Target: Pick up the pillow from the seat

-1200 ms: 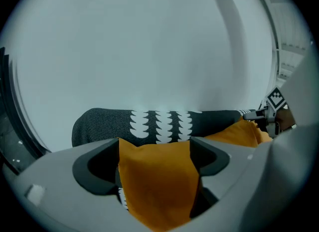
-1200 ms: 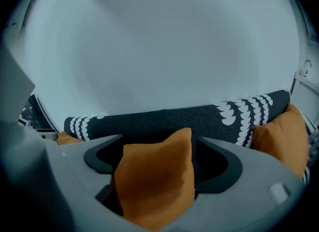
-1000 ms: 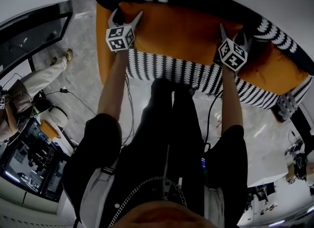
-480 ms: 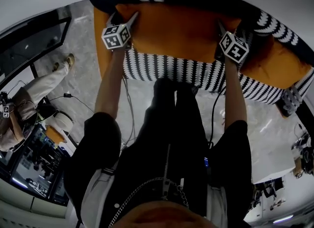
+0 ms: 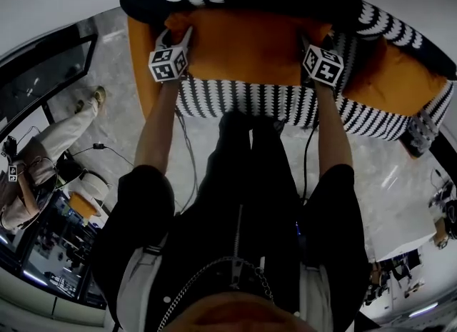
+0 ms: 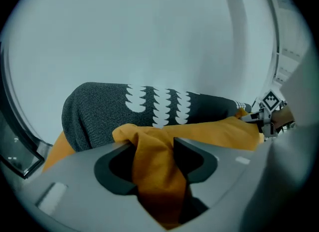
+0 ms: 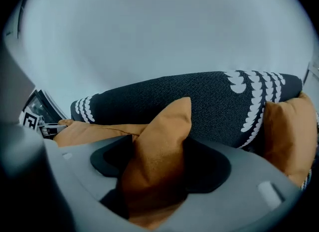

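— Pale wall [image 6: 149, 36] is seen behind a black-and-white patterned sofa [image 5: 243, 98]; where is the orange fabric pillow [image 5: 246, 41] placed?

— It is laid on the seat against the backrest, with its long axis run crosswise from one tool to the other. Its left end is taken between the jaws of the left tool [image 6: 154, 151], which are closing, and the fabric is bunched and pinched between the pads.

— And the right tool [image 7: 159, 153]?

— Its jaws are closing too. The pillow's right corner is stood up between them, but a dark gap is seen at one pad, so a firm hold is not yet judged.

— Which tool is nearer?

— Neither; both ends are reached alike, so an even, level lift is called for. A second orange cushion [image 5: 389, 81] is left apart at the right.
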A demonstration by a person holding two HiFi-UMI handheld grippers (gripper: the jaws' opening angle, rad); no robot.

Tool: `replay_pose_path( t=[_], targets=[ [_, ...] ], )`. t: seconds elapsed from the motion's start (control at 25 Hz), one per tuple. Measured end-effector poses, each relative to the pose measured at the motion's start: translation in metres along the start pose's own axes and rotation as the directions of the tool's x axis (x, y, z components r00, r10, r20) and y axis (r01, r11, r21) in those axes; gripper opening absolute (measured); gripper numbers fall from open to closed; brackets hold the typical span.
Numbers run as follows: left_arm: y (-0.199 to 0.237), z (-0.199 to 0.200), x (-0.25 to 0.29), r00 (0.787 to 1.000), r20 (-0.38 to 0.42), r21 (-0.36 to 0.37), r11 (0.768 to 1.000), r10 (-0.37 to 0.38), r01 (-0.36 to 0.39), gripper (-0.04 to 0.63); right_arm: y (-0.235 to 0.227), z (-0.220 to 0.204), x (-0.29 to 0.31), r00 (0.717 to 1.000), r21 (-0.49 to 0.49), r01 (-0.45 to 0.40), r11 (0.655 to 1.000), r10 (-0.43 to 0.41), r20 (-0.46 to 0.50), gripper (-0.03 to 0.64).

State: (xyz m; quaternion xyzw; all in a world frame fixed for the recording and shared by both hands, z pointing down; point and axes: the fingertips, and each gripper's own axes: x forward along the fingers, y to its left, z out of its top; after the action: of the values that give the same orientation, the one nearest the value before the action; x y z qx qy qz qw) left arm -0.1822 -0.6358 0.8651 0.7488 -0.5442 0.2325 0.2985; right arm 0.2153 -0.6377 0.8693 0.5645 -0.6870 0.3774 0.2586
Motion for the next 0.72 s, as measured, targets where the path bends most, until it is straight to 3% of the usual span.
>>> replay_pose_path(
  t=[0.4,0.72],
  targets=[
    [-0.02,-0.023,-0.057,1.0,-0.016,-0.003,1.0,0.007,-0.007,0.202,0.016,-0.027,-0.058,0.999,-0.022,-0.034,0.999,0.035,0.009,0.314],
    [-0.035,-0.065,-0.119,0.998,-0.055,-0.022,1.0,-0.008,0.007,0.184,0.036,-0.072,-0.113,0.996,-0.077,-0.081,0.994,0.077,-0.054,0.298]
  ],
)
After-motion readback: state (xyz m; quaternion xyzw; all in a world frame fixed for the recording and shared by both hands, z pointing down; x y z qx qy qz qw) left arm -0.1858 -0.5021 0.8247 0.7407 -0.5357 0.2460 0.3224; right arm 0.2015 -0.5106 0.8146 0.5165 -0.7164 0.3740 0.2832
